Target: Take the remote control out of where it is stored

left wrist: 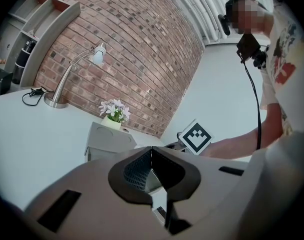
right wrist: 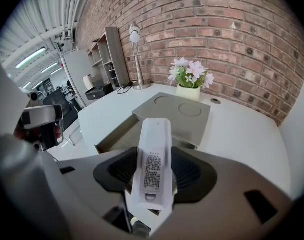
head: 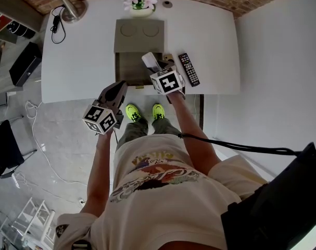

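Jaws of right gripper (right wrist: 152,173) on labelled remote (right wrist: 154,151)

White remote control (right wrist: 153,154) — dark print on it, black remote (head: 189,69), white table (head: 79,61), red-brown brick wall (right wrist: 232,29), neon-yellow shoes (head: 131,112)

Label (right wrist: 153,170) on remote control (right wrist: 155,133): illegible.

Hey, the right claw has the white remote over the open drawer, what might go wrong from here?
1. The right claw grips the white remote near one end, with most of it sticking out. It may pivot or slip and drop into the open drawer.
2. The black remote lies on the table right beside the drawer. Setting the white one down there could knock it.
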